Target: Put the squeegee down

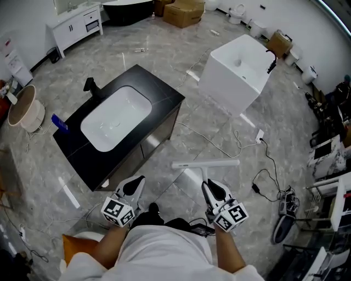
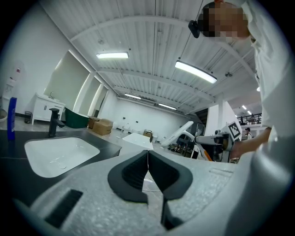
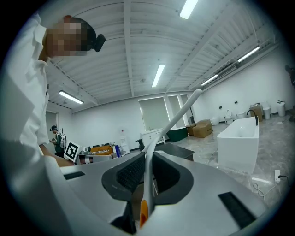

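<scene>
Over a grey marble floor (image 1: pixel 164 49), my right gripper (image 1: pixel 211 188) pinches the squeegee (image 1: pixel 205 163) by its handle, blade at twelve o'clock, my left gripper (image 1: pixel 136 184) closed on nothing — let go this high, it could clatter and skid.

Black vanity (image 1: pixel 164 101) with white basin (image 1: pixel 116 117), black faucet (image 1: pixel 91 86) and blue bottle (image 1: pixel 60 123) on its top, white square tub (image 1: pixel 233 82) right of it, cardboard boxes (image 1: pixel 184 12) well behind it.

Head view looks steeply down; all 3 views share the black vanity (image 1: pixel 162 94).
</scene>
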Demonstrator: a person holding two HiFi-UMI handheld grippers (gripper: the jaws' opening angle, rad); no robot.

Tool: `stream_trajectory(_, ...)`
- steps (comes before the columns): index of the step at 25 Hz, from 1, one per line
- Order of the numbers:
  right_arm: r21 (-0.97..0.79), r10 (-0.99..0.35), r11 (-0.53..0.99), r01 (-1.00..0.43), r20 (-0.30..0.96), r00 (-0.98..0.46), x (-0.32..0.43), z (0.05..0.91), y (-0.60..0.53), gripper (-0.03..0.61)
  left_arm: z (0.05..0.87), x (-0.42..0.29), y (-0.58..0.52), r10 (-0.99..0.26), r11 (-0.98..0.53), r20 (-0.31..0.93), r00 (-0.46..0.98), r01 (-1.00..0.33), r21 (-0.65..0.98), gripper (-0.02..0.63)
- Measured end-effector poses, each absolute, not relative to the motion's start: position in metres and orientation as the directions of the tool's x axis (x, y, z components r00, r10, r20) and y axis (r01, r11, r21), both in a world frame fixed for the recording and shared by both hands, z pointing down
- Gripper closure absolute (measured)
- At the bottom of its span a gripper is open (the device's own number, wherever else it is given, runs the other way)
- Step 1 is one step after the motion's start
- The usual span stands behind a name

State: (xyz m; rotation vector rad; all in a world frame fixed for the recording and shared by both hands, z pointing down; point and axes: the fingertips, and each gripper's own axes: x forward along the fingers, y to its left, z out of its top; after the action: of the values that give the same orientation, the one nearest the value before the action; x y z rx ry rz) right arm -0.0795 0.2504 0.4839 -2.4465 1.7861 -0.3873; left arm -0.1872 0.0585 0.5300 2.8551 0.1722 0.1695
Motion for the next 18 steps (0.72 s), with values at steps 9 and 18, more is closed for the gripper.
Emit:
stream_trajectory(9, -0.229, -0.948, -0.311, -0.922, 0.138, 0.285, -0.039, 0.486, 0.224, 0.525, 0.540, -0.149, 0.031, 0.131, -0.949, 0.101, 0.986, 0.095, 0.302, 0.598)
stream_trajectory(18, -0.294, -0.970, -0.241, -0.925, 0.094, 0.223, 0.047, 0.496, 0.191, 0.529, 0.540, -0.072, 0.006, 0.087, -0.960, 0.126, 0.988, 0.049, 0.276, 0.598)
